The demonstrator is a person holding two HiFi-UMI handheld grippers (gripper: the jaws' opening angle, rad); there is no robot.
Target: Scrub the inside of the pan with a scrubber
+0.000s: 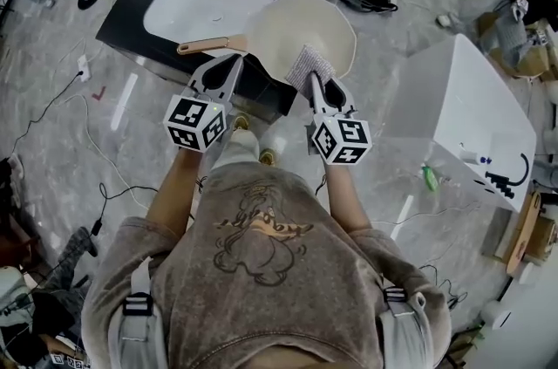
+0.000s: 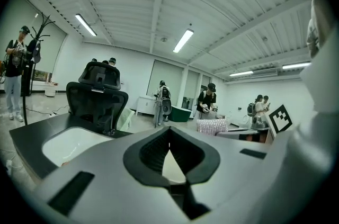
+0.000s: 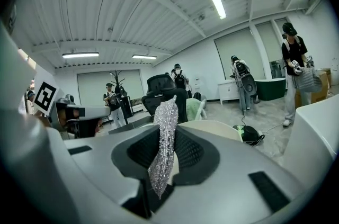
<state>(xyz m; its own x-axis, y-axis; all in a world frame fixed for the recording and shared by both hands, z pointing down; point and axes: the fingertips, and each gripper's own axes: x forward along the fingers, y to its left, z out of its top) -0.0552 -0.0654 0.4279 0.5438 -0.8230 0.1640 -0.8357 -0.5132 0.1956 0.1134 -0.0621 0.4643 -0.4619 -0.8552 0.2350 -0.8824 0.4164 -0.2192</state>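
Head view, nearest in: the person is standing on the near side of the pan [image 1: 305, 20], with both grippers reaching toward it.
Left gripper [image 1: 234, 62]: it is sitting pinched shut on nothing, hovering just on the near side of the pan's handle [image 1: 209, 45]. I cannot tell whether it is touching.
Right gripper [image 1: 316, 79]: it is clamping the scrubber [image 1: 307, 62], a silvery mesh pad standing edge-on between the jaws.
Scrubber: it is hanging over the pan's near rim and leaning toward the bowl. Contact with the inside is not showing clearly.
Pan: cream-coloured, it is sitting at the near corner of the dark table [image 1: 126, 23], with its handle pointing left.
Beyond the pan: a white basin [image 1: 187, 5] is lying on the table at the pan's far left.
Step in hand: I am reading this as bringing the scrubber down into the bowl, with scrubbing not clearly begun.
Doing it well: the empty left gripper should be opening and taking the handle first, so the pan is not spinning or sliding under the strokes. The right should be rolling the pad so its flat face, not its edge, is meeting the inside of the pan.
Stroke: I would be working in overlapping circles from the pan's centre out to its wall, pressing lightly.
Watching for: the pan is sitting close to the table corner, so a hard push toward its near rim is likely to be tipping it off. The soft mesh may also be folding out of the grip.
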